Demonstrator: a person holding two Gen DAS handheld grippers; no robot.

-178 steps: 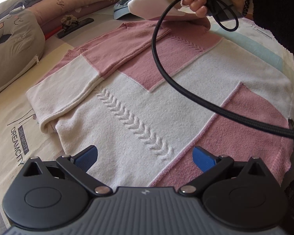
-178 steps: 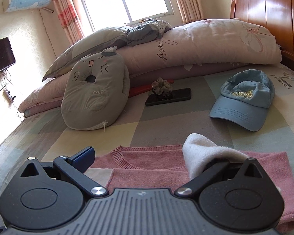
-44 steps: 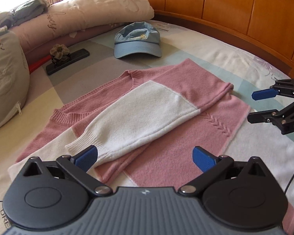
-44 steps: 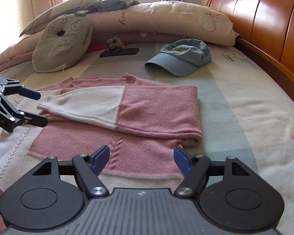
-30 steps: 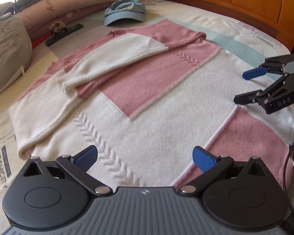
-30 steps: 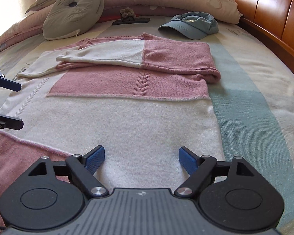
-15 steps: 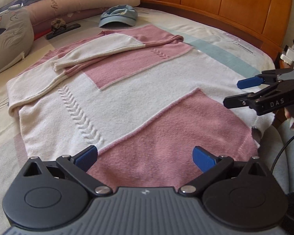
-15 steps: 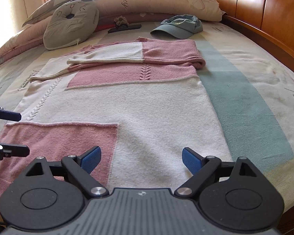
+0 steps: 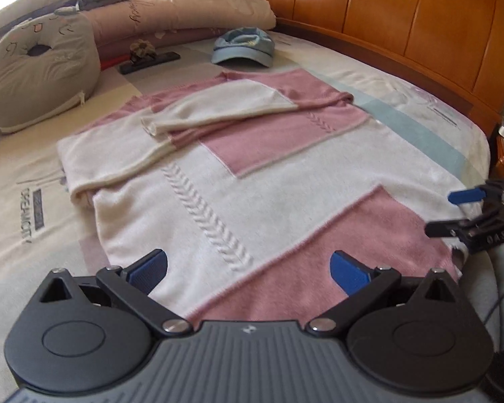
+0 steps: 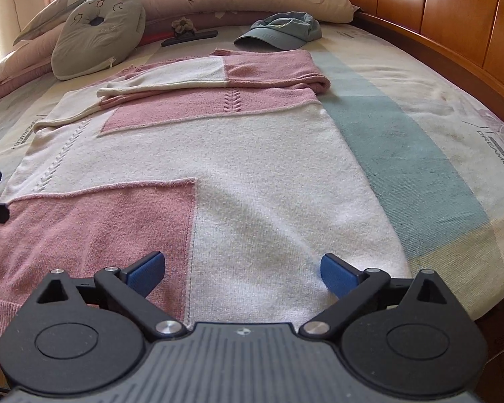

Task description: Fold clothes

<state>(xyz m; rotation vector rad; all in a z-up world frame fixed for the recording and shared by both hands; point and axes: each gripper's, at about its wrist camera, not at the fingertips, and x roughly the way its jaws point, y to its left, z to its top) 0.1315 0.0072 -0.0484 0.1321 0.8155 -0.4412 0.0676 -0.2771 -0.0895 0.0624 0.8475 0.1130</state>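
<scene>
A pink-and-white patchwork sweater (image 9: 252,181) lies flat across the bed (image 9: 416,107), both sleeves folded in over its chest, the white-cuffed upper sleeve (image 9: 218,110) crossing the pink panel near the neckline. The hem end, with its large pink block, sits closest to both cameras at the bed's near edge. The left gripper (image 9: 248,265) hovers just above that hem, its blue-padded fingers spread wide with nothing between them. The right gripper (image 10: 243,268) is likewise wide open and empty, poised over the seam where pink meets white; in the left wrist view it appears at the far right edge (image 9: 463,211), jaws apart beside the hem's corner. Beyond the sweater's collar, a blue cap (image 9: 243,47) rests on the bedspread, well apart from the garment. A dark flat object topped with a small flower-like piece (image 9: 149,57) lies nearby. A grey cat-face cushion (image 9: 40,70) leans against rolled bedding (image 9: 191,10), and a wooden headboard (image 9: 403,16) runs along the bed's right side.
</scene>
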